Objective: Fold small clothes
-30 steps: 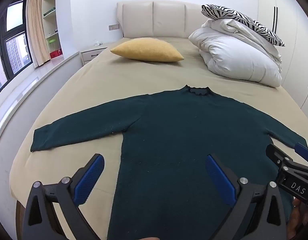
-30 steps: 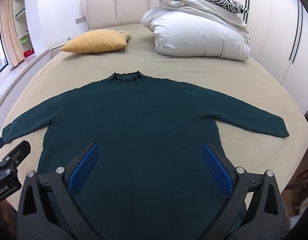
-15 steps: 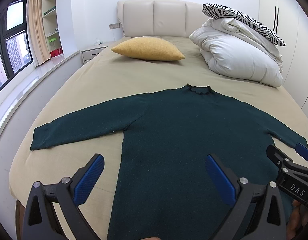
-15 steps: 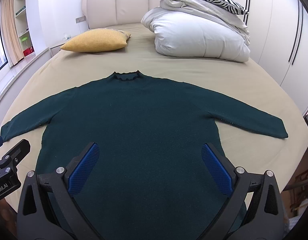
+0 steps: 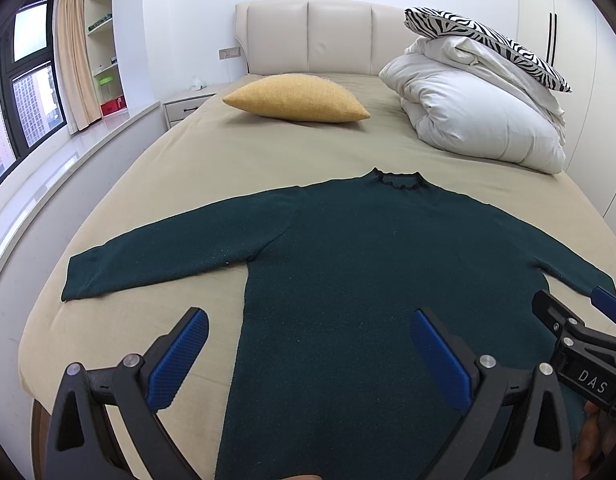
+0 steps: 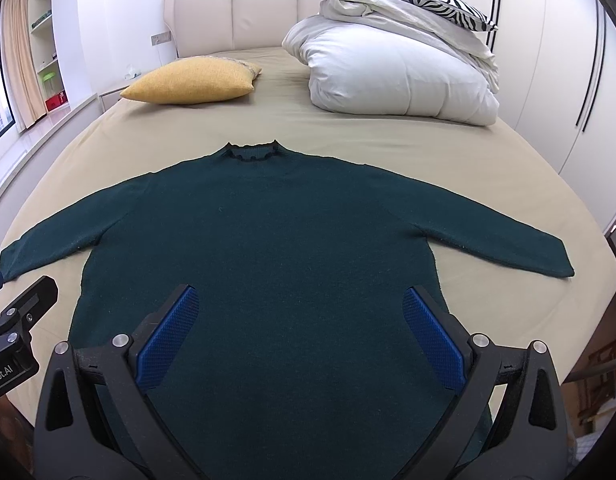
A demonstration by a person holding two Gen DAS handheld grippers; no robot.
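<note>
We hover over the flat sweater, holding nothing.
Left wrist view: our left gripper (image 5: 308,354) gapes above the dark green sweater (image 5: 348,264) spread on the bed (image 5: 235,168). Right wrist view: our right gripper (image 6: 301,334) gapes likewise over its hem.

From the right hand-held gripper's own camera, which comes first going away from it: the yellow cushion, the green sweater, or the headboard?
1. Green sweater: directly below and ahead of the right hand-held gripper, spread flat.
2. Yellow cushion: farther up the bed, left side.
3. Headboard: farthest, against the wall.
</note>
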